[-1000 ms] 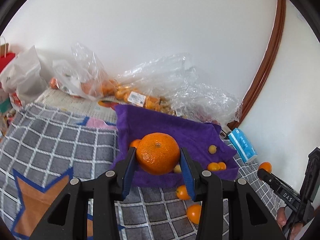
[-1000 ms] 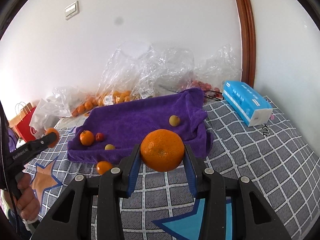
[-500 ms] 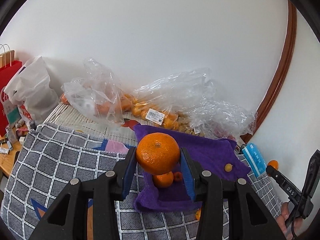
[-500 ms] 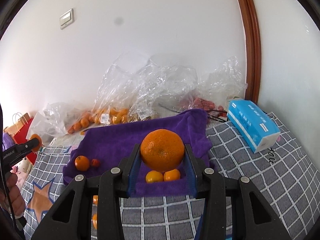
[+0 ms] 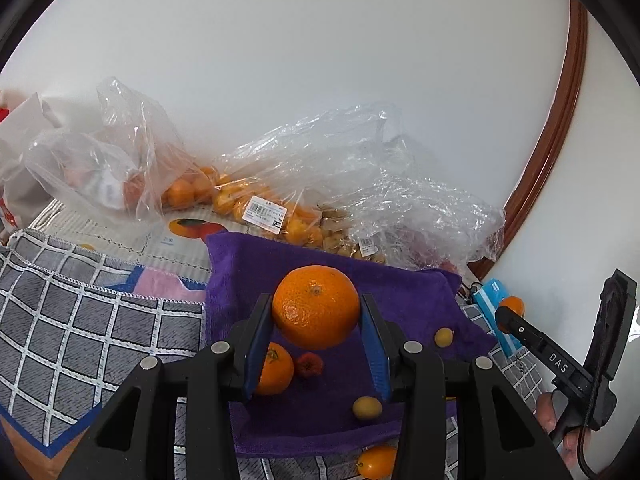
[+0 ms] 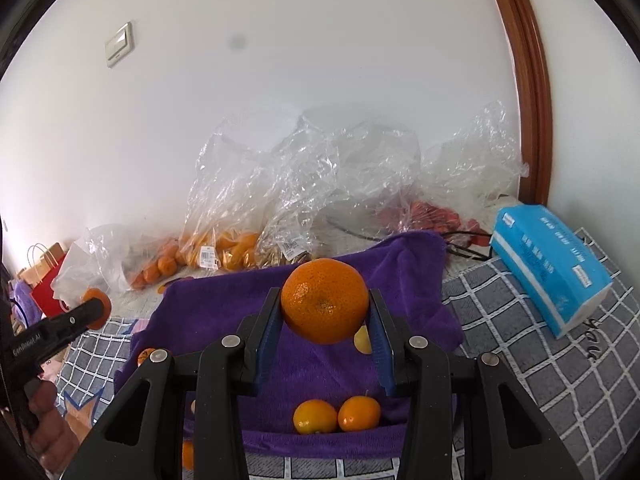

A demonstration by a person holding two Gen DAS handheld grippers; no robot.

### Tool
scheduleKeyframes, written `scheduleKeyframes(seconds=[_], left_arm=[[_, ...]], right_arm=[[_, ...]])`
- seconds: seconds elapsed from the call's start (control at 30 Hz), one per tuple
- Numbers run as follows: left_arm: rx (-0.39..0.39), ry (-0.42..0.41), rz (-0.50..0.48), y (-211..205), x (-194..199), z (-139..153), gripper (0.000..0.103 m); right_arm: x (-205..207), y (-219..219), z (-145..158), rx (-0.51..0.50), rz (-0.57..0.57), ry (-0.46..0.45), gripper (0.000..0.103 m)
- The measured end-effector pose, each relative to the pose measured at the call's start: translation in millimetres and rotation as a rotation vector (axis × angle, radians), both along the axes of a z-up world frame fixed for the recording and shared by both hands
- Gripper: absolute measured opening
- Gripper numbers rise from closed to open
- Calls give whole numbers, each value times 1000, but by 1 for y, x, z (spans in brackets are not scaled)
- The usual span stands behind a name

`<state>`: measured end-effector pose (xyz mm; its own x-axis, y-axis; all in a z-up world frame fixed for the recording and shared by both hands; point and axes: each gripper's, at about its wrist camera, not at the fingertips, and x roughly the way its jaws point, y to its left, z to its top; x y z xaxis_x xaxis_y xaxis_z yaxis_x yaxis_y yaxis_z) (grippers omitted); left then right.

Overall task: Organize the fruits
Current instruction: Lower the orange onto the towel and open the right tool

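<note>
Left hand-held gripper (image 5: 316,350) clamping a large round orange (image 5: 316,307) between its blue pads, hovering above the purple towel (image 5: 404,296) spread on the checked grey cloth (image 5: 80,328), over a smaller orange (image 5: 274,368) and a small red fruit (image 5: 309,365). Right hand-held gripper (image 6: 324,350) likewise gripping a second large orange (image 6: 324,300), above two small oranges (image 6: 336,415) near the towel's front edge. Seemingly carrying both fruits to the towel for sorting. Next: lowering each onto bare purple fabric, beside its like, then easing the pads apart without letting it roll.
</note>
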<state>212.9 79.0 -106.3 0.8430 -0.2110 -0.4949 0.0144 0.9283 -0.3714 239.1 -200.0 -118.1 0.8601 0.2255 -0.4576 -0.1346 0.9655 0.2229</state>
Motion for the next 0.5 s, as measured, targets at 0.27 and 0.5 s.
scheduleKeyframes(seconds=[0.27,0.5], left_arm=[[14,-3,-5,1,-2,-11,41],[3,33,-25,0,6,-22,41]], right_arm=[[14,-20,-29,29,-16,84,41],[26,-16,-55,-18,-30,171,41]])
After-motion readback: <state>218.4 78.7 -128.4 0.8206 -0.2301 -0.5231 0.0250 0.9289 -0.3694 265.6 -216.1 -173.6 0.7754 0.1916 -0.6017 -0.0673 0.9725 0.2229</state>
